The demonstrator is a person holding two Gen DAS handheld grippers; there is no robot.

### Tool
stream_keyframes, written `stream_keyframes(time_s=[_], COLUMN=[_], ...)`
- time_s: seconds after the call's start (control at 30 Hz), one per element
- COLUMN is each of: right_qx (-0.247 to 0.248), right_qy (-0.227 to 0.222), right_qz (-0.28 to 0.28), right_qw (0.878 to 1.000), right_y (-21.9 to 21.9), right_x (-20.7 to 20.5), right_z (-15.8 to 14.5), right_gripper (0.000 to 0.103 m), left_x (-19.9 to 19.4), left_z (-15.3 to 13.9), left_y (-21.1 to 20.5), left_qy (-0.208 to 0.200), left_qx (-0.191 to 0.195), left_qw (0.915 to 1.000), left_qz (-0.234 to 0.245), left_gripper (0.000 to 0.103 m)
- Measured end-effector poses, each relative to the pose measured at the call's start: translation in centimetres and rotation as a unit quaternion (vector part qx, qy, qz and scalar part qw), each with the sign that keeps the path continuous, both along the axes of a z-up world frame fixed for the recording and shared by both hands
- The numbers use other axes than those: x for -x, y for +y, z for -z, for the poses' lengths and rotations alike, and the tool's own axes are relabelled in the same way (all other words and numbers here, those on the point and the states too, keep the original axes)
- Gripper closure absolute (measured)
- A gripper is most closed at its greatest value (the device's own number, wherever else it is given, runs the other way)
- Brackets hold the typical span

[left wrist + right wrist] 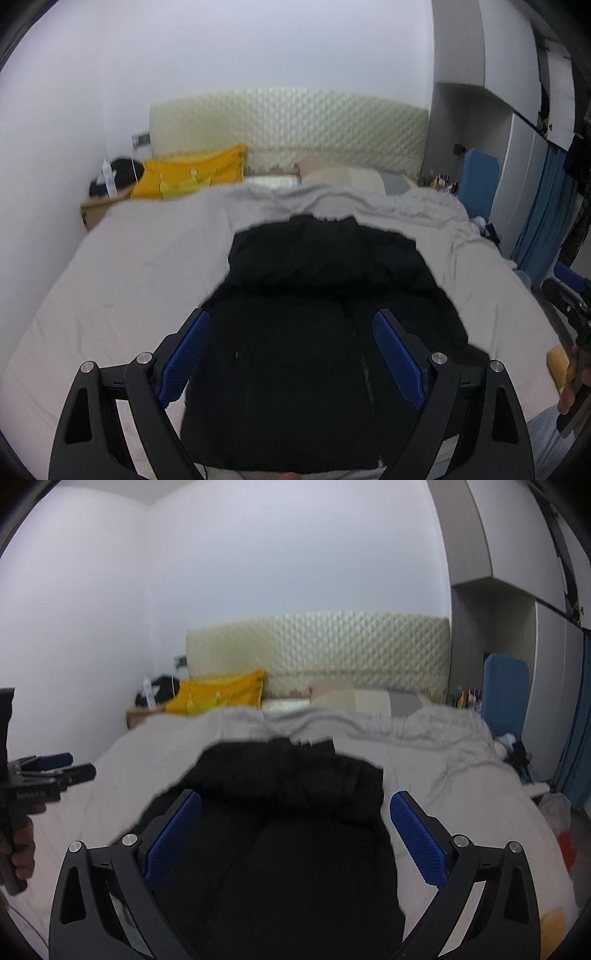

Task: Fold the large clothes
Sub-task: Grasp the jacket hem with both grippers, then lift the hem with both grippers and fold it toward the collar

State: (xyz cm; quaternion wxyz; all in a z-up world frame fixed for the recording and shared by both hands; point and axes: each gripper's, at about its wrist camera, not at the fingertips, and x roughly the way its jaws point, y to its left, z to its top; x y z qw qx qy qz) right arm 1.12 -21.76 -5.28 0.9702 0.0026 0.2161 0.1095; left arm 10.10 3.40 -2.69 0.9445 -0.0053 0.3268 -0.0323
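A large black garment (317, 314) lies spread on the grey bed sheet (122, 273), its far part bunched in folds. It also shows in the right wrist view (280, 830). My left gripper (291, 325) hovers above the garment's near part, open and empty, blue pads wide apart. My right gripper (295, 808) is also open and empty over the garment's near right part. The left gripper's body shows at the left edge of the right wrist view (40, 775). The right gripper's body shows at the right edge of the left wrist view (569, 306).
A padded cream headboard (291, 125) stands at the far end. A yellow pillow (192, 173) and beige pillows (343, 173) lie by it. A nightstand with a dark bag (118, 173) is at far left. Wardrobes and a blue curtain (543, 221) stand at right.
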Motion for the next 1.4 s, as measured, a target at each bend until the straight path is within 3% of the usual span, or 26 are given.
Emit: stream_keyframes(time_s=[0.2, 0.43, 0.57, 0.7, 0.83, 0.93, 1.03, 1.1, 1.2, 1.27, 1.4], right_qx=[-0.042, -0.100, -0.143, -0.208, -0.253, -0.286, -0.314, -0.313, -0.310, -0.312, -0.338], right_qy=[0.073, 0.195, 0.284, 0.326, 0.366, 0.391, 0.403, 0.402, 0.383, 0.372, 0.344], right_qz=[-0.024, -0.021, 0.017, 0.060, 0.072, 0.066, 0.041, 0.018, -0.023, -0.044, -0.094], right_qw=[0.996, 0.976, 0.948, 0.920, 0.893, 0.872, 0.859, 0.860, 0.870, 0.873, 0.871], right_y=[-2.2, -7.1, -10.9, -14.3, -15.8, -16.1, -15.9, -15.3, -14.4, -13.6, -13.0], right_x=[-1.1, -3.7, -5.4, -6.3, -7.3, -7.7, -7.8, -7.7, -7.5, -7.7, -7.4], right_z=[5.8, 12.0, 16.2, 18.8, 21.5, 23.2, 24.0, 23.9, 22.8, 22.3, 21.4], right_gripper=[0.000, 0.001, 0.001, 0.000, 0.000, 0.000, 0.001, 0.000, 0.001, 0.002, 0.006], left_x=[-1.0, -2.9, -3.9, -5.0, -5.5, -6.0, -6.7, -6.9, -6.6, -6.5, -6.8], left_z=[6.2, 11.4, 13.8, 15.9, 17.4, 18.3, 18.6, 19.5, 21.1, 22.2, 23.3], left_y=[1.7, 5.8, 8.1, 10.5, 12.9, 14.3, 14.9, 16.0, 18.1, 19.1, 19.6], left_qy=[0.063, 0.153, 0.197, 0.231, 0.255, 0.270, 0.281, 0.292, 0.306, 0.315, 0.298], left_qx=[0.018, 0.069, 0.102, 0.119, 0.168, 0.157, 0.111, 0.116, 0.155, 0.192, 0.305], left_qw=[0.9978, 0.9854, 0.9738, 0.9615, 0.9436, 0.9372, 0.9398, 0.9362, 0.9272, 0.9191, 0.9031], left_qz=[-0.007, -0.028, -0.053, -0.088, -0.128, -0.156, -0.159, -0.158, -0.151, -0.137, -0.053], left_gripper=[0.013, 0.013, 0.013, 0.013, 0.013, 0.013, 0.013, 0.013, 0.013, 0.013, 0.013])
